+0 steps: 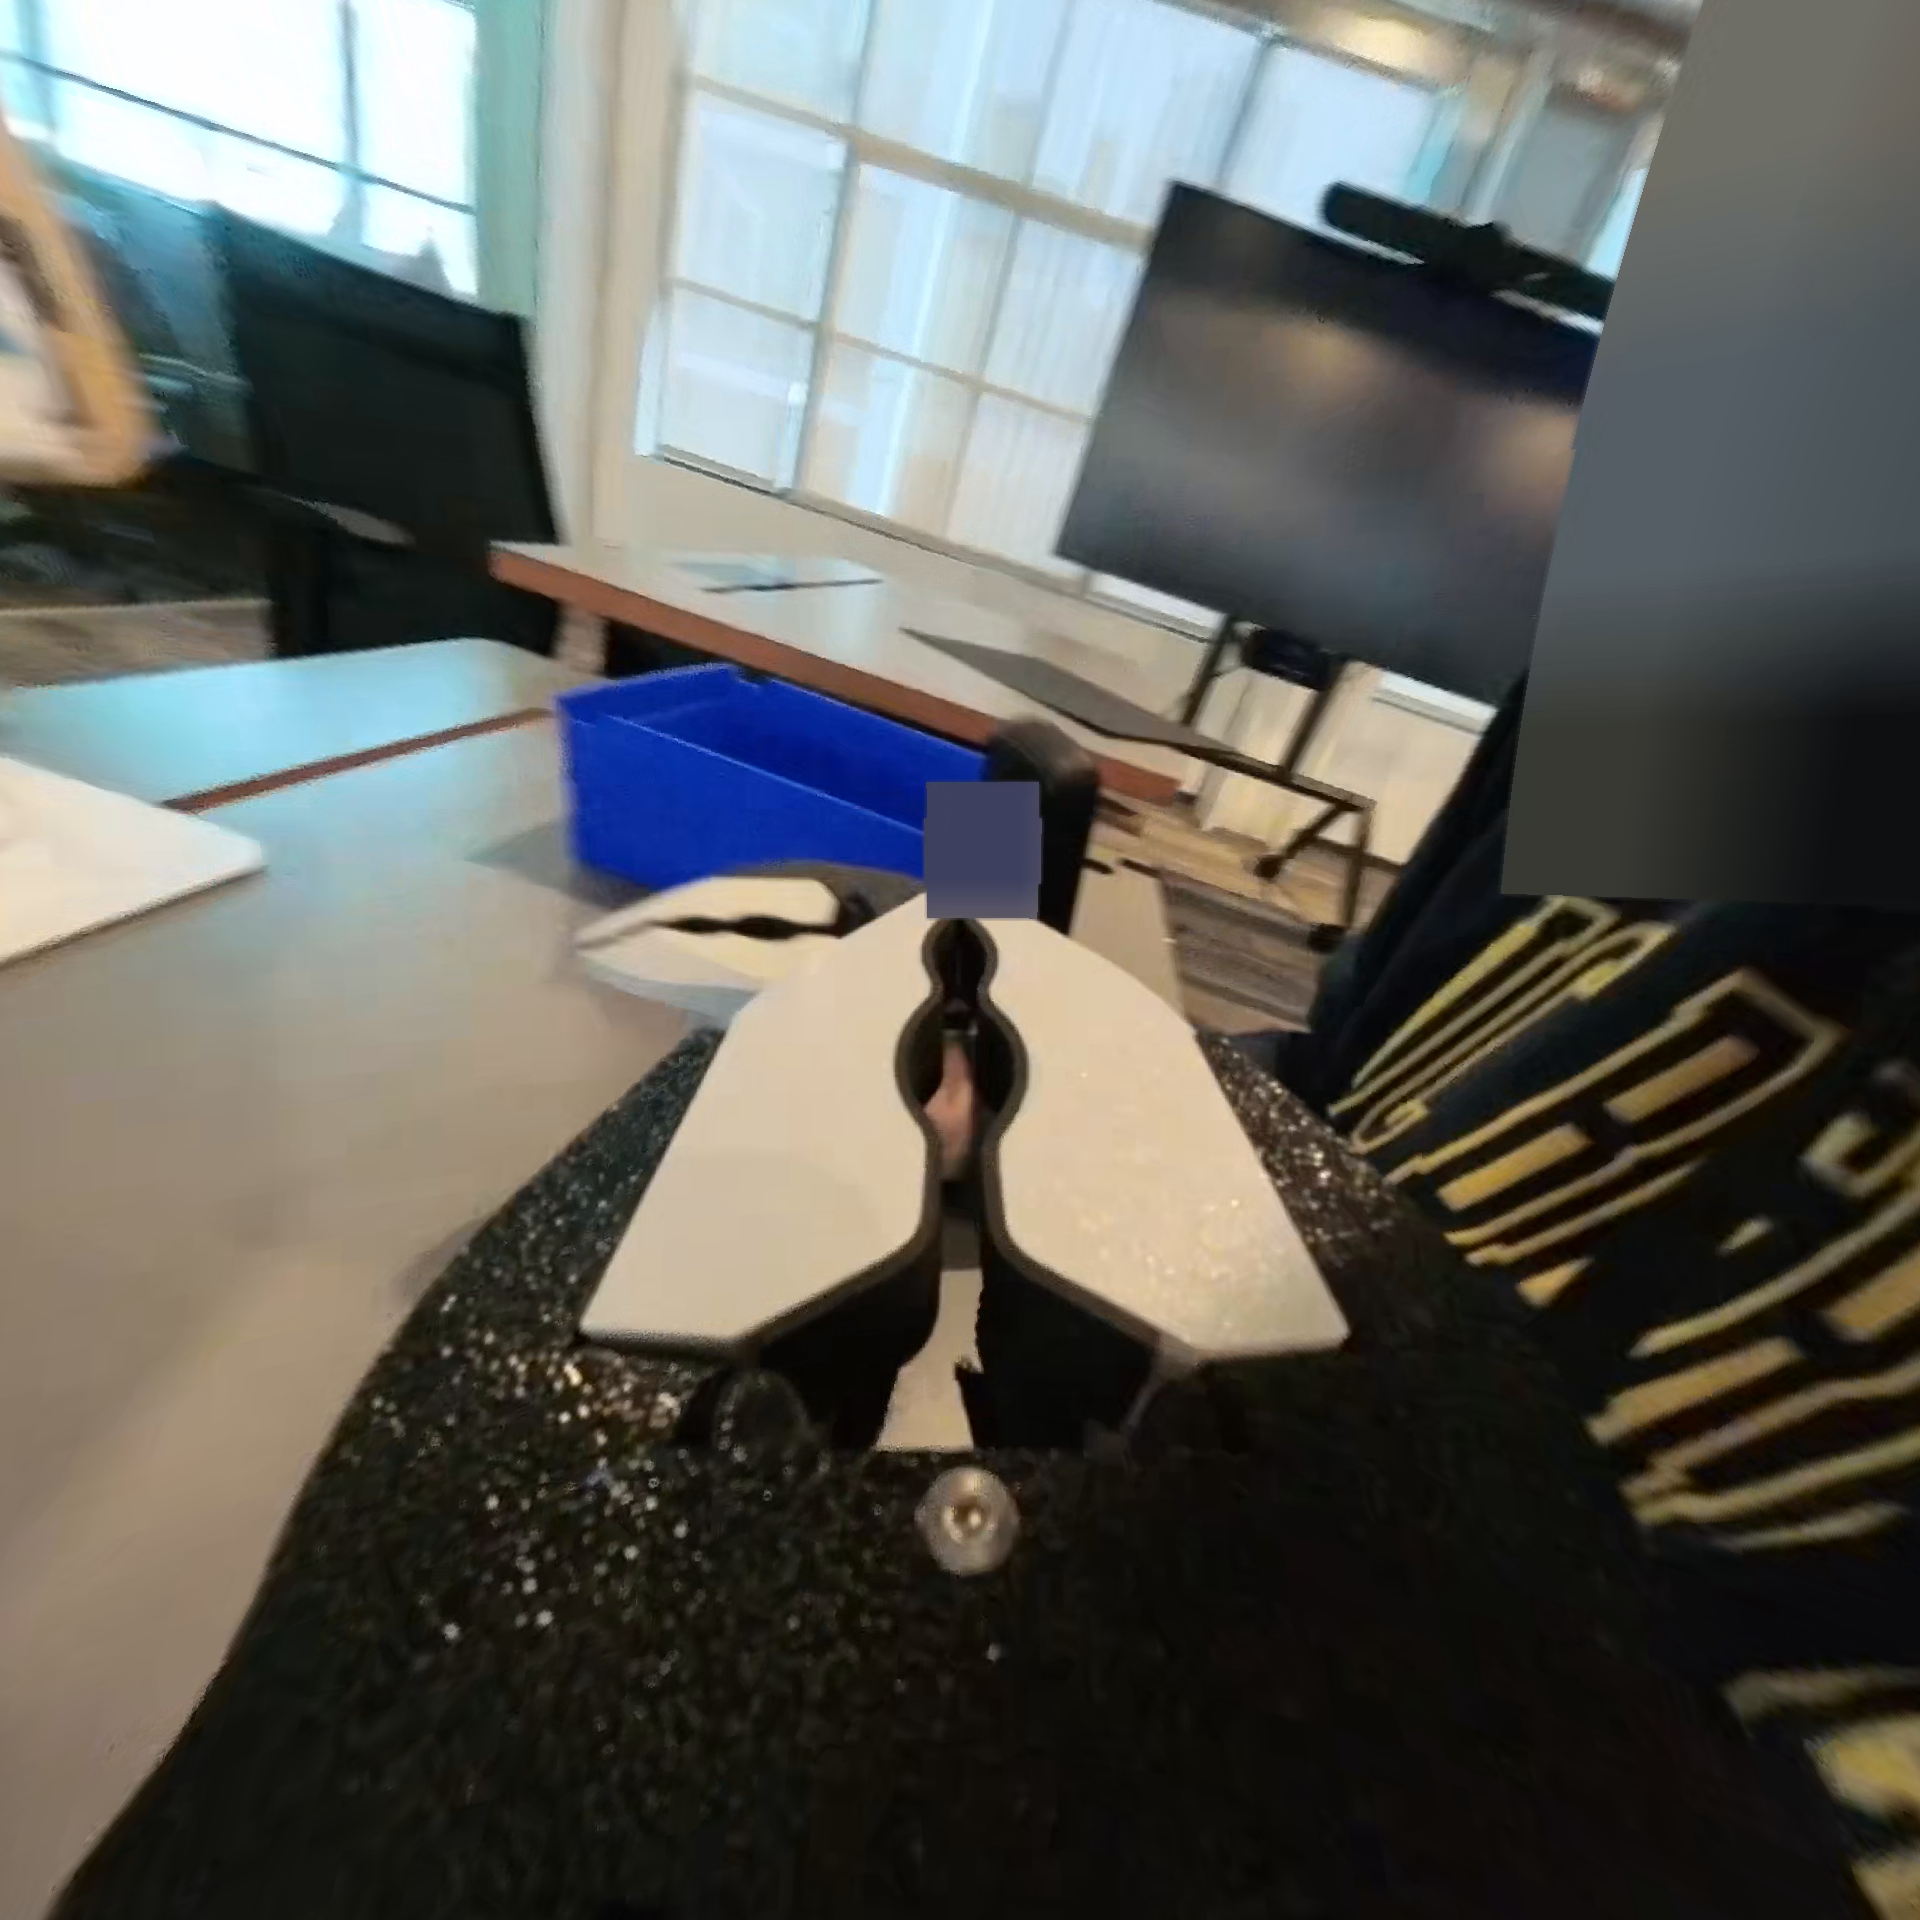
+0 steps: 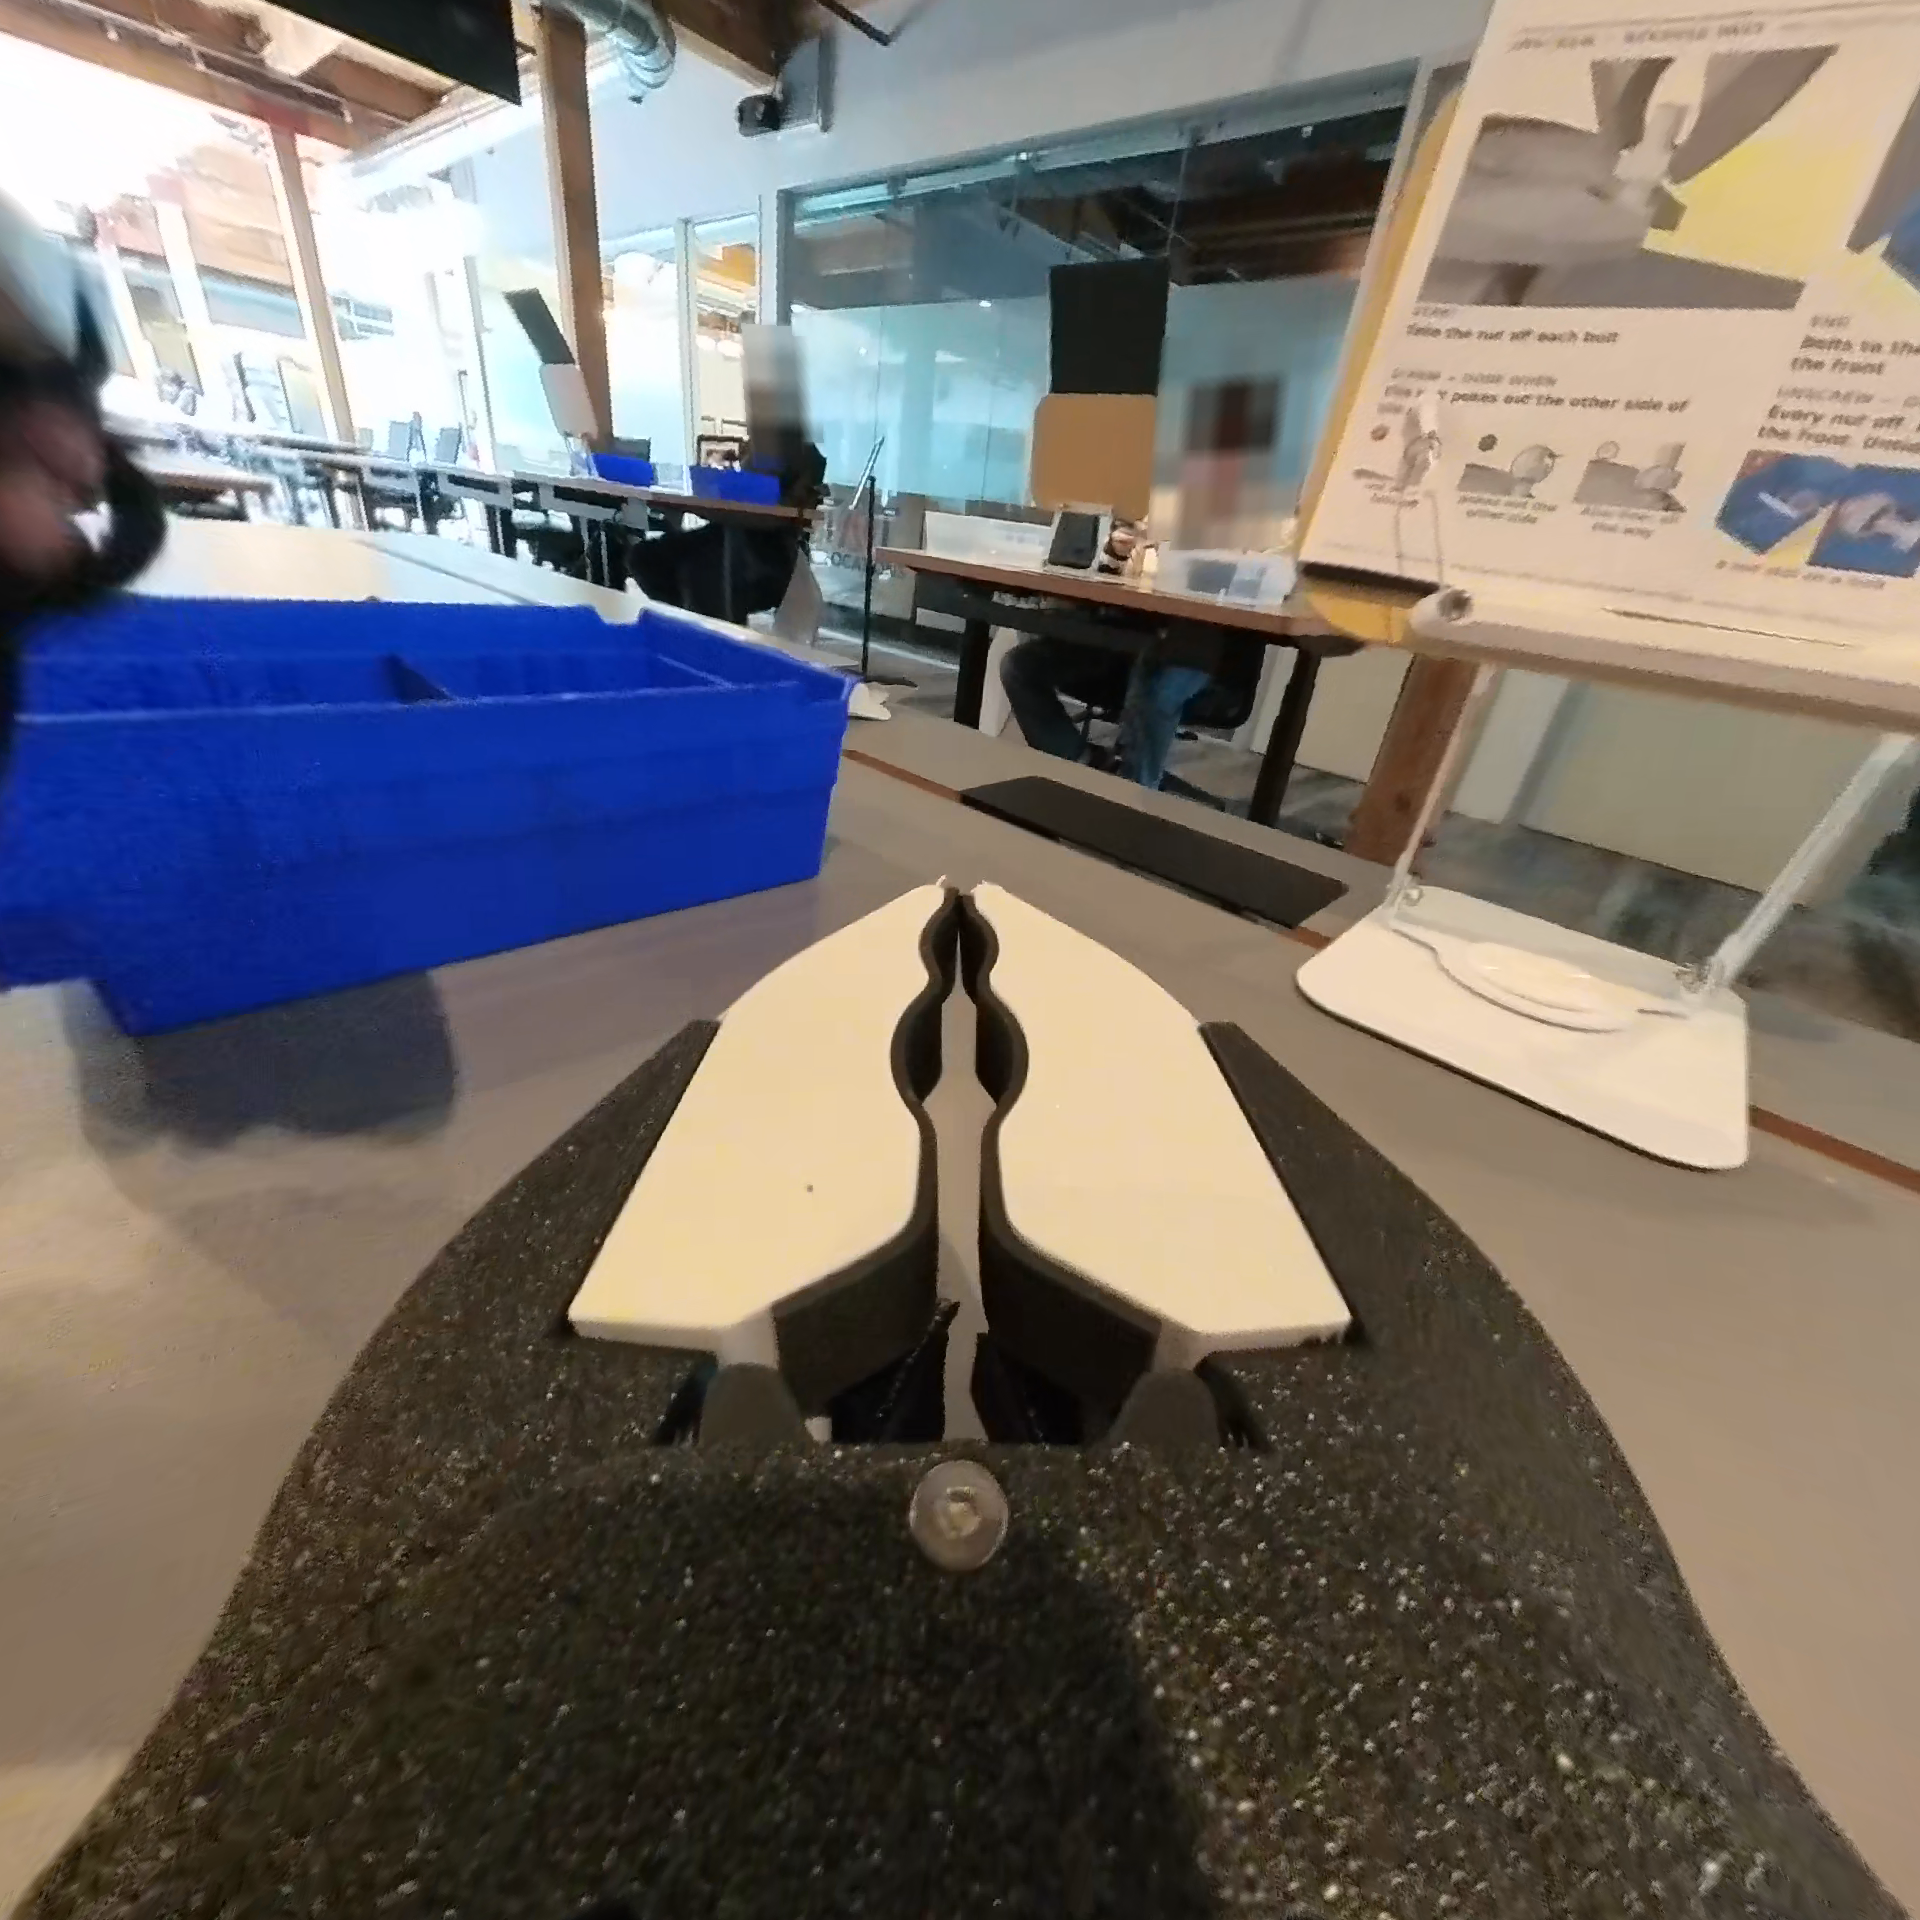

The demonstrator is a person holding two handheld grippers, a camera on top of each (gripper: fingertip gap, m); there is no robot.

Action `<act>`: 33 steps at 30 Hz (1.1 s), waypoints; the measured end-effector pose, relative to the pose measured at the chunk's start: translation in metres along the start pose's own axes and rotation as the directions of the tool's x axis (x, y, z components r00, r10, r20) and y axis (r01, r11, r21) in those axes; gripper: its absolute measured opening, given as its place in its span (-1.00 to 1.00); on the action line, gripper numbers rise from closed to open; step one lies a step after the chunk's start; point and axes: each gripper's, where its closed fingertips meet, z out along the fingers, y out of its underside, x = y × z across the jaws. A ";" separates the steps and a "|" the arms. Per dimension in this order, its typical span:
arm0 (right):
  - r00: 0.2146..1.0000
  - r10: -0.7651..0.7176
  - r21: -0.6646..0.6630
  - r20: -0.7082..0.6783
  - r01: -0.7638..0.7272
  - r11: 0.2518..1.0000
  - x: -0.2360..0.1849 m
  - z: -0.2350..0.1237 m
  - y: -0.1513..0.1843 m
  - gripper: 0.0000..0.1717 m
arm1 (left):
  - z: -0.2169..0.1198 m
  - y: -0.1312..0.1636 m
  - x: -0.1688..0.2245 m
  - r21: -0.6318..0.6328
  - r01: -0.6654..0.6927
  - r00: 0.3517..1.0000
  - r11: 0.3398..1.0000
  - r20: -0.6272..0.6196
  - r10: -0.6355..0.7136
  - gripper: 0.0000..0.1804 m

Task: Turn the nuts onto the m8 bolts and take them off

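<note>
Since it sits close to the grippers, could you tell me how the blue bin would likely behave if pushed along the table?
The blue bin looks like stiff moulded plastic, so it should keep its shape. Its wide flat base on the smooth table suggests sliding rather than tipping. Its contents are hidden, so weight is uncertain.

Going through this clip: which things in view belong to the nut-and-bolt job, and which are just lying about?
Belongs to the job:
- blue bin with compartments; contents not visible
- instruction sheet on the white stand
- left gripper, shut
- right gripper, shut, nothing visible in it

Just lying about:
- black mat
- dark screen
- black chair

No nuts or bolts show.
</note>
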 end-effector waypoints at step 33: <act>0.997 -0.079 0.001 -0.020 0.079 0.997 0.004 0.012 0.008 -0.88 | -0.225 0.085 -0.219 -0.935 -0.349 0.936 -0.054 -0.346 -0.070 -0.76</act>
